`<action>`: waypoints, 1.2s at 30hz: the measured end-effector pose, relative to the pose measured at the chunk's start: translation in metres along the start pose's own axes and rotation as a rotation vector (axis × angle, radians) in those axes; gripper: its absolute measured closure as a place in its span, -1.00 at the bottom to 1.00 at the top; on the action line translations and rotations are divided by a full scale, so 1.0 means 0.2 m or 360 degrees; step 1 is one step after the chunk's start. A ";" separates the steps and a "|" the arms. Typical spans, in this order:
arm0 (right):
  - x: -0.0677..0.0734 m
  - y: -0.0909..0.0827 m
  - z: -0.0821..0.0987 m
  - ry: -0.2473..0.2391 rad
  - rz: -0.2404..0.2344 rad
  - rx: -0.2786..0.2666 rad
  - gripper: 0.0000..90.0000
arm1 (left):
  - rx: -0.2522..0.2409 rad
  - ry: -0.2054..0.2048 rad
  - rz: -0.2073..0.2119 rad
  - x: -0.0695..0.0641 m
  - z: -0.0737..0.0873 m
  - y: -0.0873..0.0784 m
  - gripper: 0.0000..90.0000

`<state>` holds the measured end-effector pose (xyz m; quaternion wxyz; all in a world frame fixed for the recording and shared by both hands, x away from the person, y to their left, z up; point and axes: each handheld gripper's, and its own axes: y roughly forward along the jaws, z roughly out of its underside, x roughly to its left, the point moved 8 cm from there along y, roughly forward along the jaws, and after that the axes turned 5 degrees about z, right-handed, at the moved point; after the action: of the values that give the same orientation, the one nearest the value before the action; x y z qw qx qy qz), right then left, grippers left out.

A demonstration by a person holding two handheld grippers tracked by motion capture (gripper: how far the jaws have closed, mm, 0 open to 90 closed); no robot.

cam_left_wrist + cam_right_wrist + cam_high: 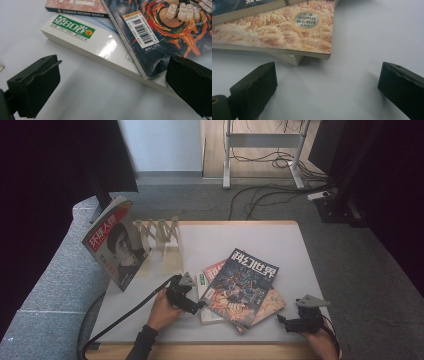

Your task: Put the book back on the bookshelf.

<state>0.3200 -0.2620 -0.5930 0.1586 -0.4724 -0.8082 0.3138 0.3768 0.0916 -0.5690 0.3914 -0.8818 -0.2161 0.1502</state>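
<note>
A loose pile of magazines lies at the front middle of the white table [280, 245]. On top is a dark science-fiction magazine [243, 285] [160, 30]. Under it are a white book with a green label [202, 281] [82, 42], a red magazine [214, 268] [75, 5] and a wheat-cover magazine [273, 302] [277, 35]. My left gripper [199, 305] [112, 68] is open at the pile's left edge, its jaws either side of the dark magazine's barcode corner and the white book. My right gripper [283, 320] [327, 72] is open just short of the wheat-cover magazine's corner, holding nothing.
A wooden folding rack [162, 237] stands at the table's back left, with a red-titled magazine [116, 242] leaning upright at its left end. Cables trail from both grippers off the front edge. A desk frame and loose cables [260, 155] sit on the floor beyond.
</note>
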 end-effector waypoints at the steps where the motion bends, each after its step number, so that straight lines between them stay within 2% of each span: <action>1: 0.00 0.00 0.00 0.0000 0.0000 0.0000 -0.97 | 0.0010 -0.0002 0.0006 0.00 0.00 0.00 -1.00; 9: 0.00 0.00 0.00 -0.0001 -0.0005 0.0002 -0.97 | -0.0033 -0.0022 0.0060 -0.03 -0.02 0.05 -1.00; 16: -0.01 -0.01 -0.01 -0.0001 -0.0026 0.0039 -0.92 | -0.0083 -0.0023 0.0052 -0.03 -0.02 0.04 -1.00; 20: -0.02 -0.05 -0.05 0.0007 -0.0030 0.0031 -0.92 | -0.0135 -0.0078 0.0095 -0.02 -0.01 0.04 -1.00; 23: -0.04 -0.07 -0.09 0.0000 -0.0025 0.0024 -0.92 | -0.0149 -0.0059 0.0079 -0.02 -0.01 0.03 -1.00; 29: -0.04 -0.08 -0.16 -0.0008 -0.0033 -0.0005 -0.92 | -0.0189 -0.0060 0.0043 0.00 -0.05 -0.01 -1.00; 33: -0.04 -0.06 -0.23 -0.0020 -0.0053 -0.0018 -0.93 | -0.0168 -0.0054 0.0005 0.01 -0.06 0.00 -1.00; 36: -0.04 -0.01 -0.28 -0.0018 -0.0067 -0.0015 -0.95 | -0.0176 -0.0071 0.0011 0.02 -0.06 0.02 -1.00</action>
<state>0.3540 -0.2483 -0.5490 0.1583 -0.4543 -0.8203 0.3092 0.3871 0.0831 -0.5641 0.3368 -0.8992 -0.2296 0.1590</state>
